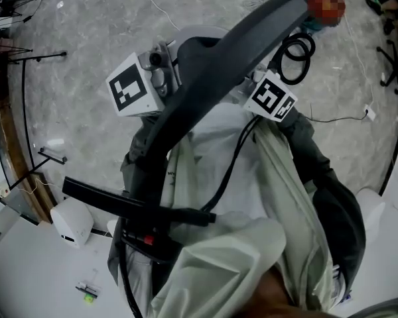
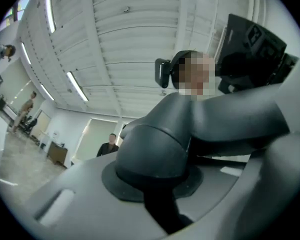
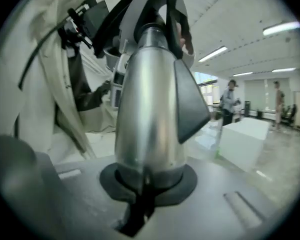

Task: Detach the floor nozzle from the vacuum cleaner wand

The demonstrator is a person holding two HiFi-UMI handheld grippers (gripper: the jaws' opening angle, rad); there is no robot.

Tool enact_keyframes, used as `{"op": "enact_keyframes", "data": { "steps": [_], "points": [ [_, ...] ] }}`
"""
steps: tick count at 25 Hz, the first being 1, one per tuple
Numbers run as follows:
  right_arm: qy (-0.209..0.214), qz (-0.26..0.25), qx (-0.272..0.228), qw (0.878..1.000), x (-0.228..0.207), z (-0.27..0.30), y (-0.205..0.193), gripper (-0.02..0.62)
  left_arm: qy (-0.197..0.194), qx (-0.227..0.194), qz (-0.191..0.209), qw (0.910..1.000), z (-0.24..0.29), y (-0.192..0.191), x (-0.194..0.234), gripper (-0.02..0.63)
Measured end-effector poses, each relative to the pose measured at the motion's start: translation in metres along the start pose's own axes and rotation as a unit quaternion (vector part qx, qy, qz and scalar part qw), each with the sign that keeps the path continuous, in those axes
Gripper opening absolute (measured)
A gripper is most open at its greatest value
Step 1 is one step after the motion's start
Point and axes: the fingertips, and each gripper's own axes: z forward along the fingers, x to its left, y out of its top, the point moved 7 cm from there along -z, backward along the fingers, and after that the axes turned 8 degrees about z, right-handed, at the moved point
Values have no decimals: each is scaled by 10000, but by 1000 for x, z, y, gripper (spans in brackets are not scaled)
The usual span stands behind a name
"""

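A long dark grey floor nozzle [image 1: 212, 78] slants across the head view, held up close in front of the person's pale coat. My left gripper [image 1: 176, 71] is at its left side and points upward. In the left gripper view that gripper [image 2: 157, 184] is shut on the nozzle's rounded dark grey neck [image 2: 150, 149]. My right gripper [image 1: 255, 88] is at the nozzle's right side. The right gripper view shows it [image 3: 147, 184] shut on the silver wand [image 3: 147, 99], which carries a dark grey wedge-shaped piece [image 3: 190, 104]. The join between wand and nozzle is hidden.
A black bar [image 1: 119, 201] with a red catch [image 1: 146, 240] hangs low against the coat. On the marble floor lie a white box [image 1: 73, 220], a black cable coil [image 1: 295, 52] and stand legs [image 1: 26, 58]. Bystanders [image 3: 229, 101] stand near a white block [image 3: 245, 139].
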Motion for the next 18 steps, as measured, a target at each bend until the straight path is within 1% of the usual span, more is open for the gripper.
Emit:
{"op": "enact_keyframes", "data": {
  "steps": [1, 2, 3, 4, 5, 6, 7, 9, 11, 12, 13, 14, 15, 16, 17, 18],
  "points": [
    [580, -33, 91, 9983, 2, -2, -2, 38, -261, -87, 22, 9996, -1, 0, -4, 72],
    [1117, -15, 189, 9936, 4, -5, -5, 38, -474, -152, 23, 9988, 0, -2, -7, 72],
    [1542, 47, 275, 9877, 5, -8, -8, 39, -610, -201, -6, 9979, 1, -4, -8, 72],
    [1785, 128, 324, 9833, 5, -10, -10, 39, -642, -235, -65, 9976, 3, -7, -6, 72],
    [1806, 211, 327, 9828, 3, -12, -11, 38, -569, -252, -142, 9980, 5, -10, -3, 72],
    [1626, 295, 296, 9858, 1, -13, -10, 38, -409, -246, -221, 9986, 6, -13, 2, 74],
    [1307, 376, 246, 9904, -2, -12, -10, 38, -198, -207, -291, 9992, 7, -15, 7, 74],
    [458, 485, 104, 9977, -5, -9, -10, 38, 276, -27, -349, 9990, 8, -16, 13, 74],
    [-470, 554, -36, 9974, -9, -5, -10, 38, 872, 259, -279, 9955, 11, -16, 18, 74],
    [-845, 569, -85, 9948, -10, -4, -9, 38, 1192, 396, -222, 9918, 12, -15, 20, 74],
    [-1127, 562, -121, 9920, -12, -4, -8, 38, 1471, 511, -163, 9877, 13, -14, 21, 74],
    [-1319, 535, -150, 9897, -14, -4, -6, 38, 1658, 594, -106, 9843, 14, -13, 22, 74],
    [-1428, 494, -176, 9884, -15, -4, -5, 38, 1727, 637, -61, 9829, 16, -11, 22, 74],
    [-1450, 442, -196, 9883, -16, -5, -3, 38, 1690, 643, -34, 9835, 17, -10, 22, 74],
    [-1369, 379, -203, 9897, -17, -6, -2, 38, 1573, 613, -23, 9857, 18, -9, 21, 74],
    [-1182, 303, -195, 9923, -18, -7, -2, 38, 1390, 543, -26, 9888, 19, -8, 20, 74]
  ]
}}
